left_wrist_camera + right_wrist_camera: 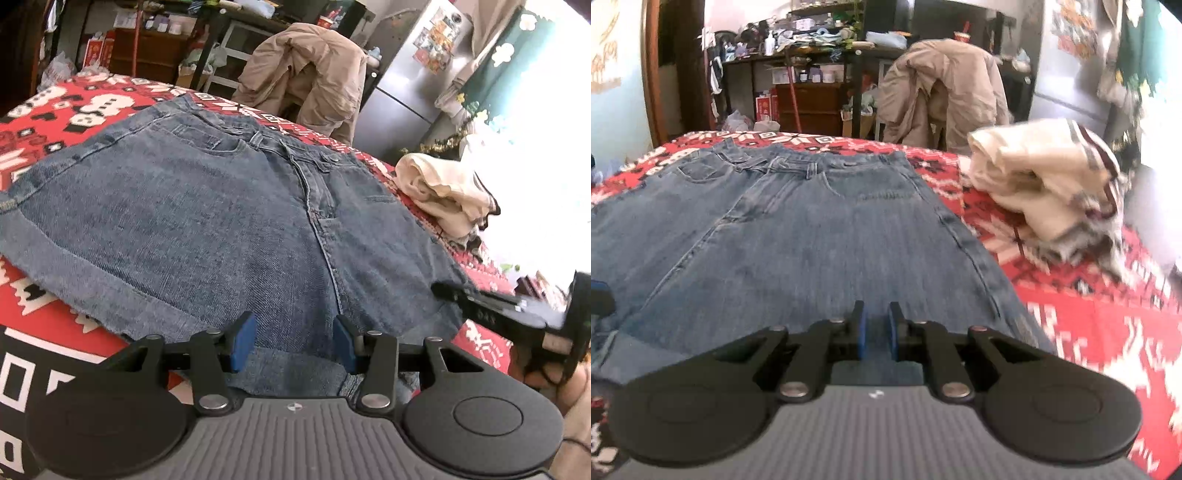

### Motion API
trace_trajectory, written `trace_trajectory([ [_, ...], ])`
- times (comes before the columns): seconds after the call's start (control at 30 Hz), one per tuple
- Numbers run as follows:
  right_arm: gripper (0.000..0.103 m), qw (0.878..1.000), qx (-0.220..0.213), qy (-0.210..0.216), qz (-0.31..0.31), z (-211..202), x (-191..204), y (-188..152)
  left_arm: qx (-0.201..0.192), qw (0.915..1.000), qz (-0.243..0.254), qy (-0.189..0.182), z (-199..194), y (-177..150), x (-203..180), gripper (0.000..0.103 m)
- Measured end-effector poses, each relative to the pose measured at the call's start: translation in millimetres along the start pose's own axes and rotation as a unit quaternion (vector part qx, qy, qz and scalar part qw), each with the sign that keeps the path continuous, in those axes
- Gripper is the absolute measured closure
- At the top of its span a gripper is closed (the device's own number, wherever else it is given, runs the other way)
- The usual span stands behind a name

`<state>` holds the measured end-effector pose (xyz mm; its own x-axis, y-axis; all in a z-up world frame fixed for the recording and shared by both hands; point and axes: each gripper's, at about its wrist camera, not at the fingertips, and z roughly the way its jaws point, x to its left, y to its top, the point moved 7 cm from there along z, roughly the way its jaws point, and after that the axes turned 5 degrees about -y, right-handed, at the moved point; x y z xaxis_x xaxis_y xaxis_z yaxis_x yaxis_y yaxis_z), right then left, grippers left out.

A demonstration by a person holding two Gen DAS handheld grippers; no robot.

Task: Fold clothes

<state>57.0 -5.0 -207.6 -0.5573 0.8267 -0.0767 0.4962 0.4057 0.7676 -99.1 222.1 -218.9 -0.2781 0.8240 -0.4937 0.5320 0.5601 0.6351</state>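
Blue denim jeans lie flat on a red patterned blanket, waistband at the far side. My left gripper is open over the near middle edge of the denim. Its blue pads stand well apart, and the fabric runs loose under them. My right gripper sits at the near right part of the jeans with its pads drawn close on a fold of denim. In the left wrist view the right gripper reaches the jeans' right edge, and a hand holds it.
A crumpled cream garment with dark stripes lies on the blanket right of the jeans. Behind the far edge stands a chair draped with a beige jacket, with cluttered shelves and a grey fridge beyond.
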Motion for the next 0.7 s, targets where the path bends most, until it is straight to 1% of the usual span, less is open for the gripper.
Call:
trace_trajectory([
  [0.1, 0.088, 1.0, 0.002, 0.011, 0.025, -8.6, -7.2, -1.1, 0.0, 1.0, -0.002, -0.004, -0.2, 0.2, 0.4, 0.058],
  [0.13, 0.086, 1.0, -0.005, 0.007, 0.026, -9.6, -10.7, 1.6, 0.0, 1.0, -0.002, -0.005, -0.3, 0.3, 0.5, 0.058],
  [0.17, 0.08, 1.0, -0.011, 0.003, 0.026, -10.6, -14.3, 4.2, 0.0, 1.0, -0.001, -0.005, -0.3, 0.0, 0.1, 0.058],
  [0.33, 0.08, 0.998, -0.027, -0.035, 0.033, 12.6, -40.0, 32.2, -0.005, 1.0, 0.006, 0.0, -0.3, -2.0, -1.9, 0.058],
  [0.4, 0.083, 0.998, -0.028, -0.05, 0.019, 24.8, -46.0, 38.8, -0.006, 0.9999, 0.01, 0.001, -0.6, -3.1, -2.3, 0.058],
  [0.43, 0.092, 0.998, -0.024, -0.051, 0.016, 31.2, -48.1, 40.0, -0.007, 0.9999, 0.01, 0.0, -0.7, -3.1, -2.0, 0.058],
  [0.47, 0.097, 0.998, -0.02, -0.053, 0.013, 37.6, -50.2, 41.2, -0.008, 0.9999, 0.01, -0.002, -0.8, -2.9, -1.6, 0.058],
  [0.57, 0.097, 0.998, -0.008, -0.059, 0.004, 52.8, -55.3, 40.0, -0.007, 1.0, 0.002, -0.006, -0.9, -1.7, -0.1, 0.058],
  [0.7, 0.096, 0.998, -0.006, -0.058, -0.009, 46.8, -58.9, 33.2, -0.007, 0.9999, 0.0, -0.008, -1.0, -1.5, 0.3, 0.058],
])
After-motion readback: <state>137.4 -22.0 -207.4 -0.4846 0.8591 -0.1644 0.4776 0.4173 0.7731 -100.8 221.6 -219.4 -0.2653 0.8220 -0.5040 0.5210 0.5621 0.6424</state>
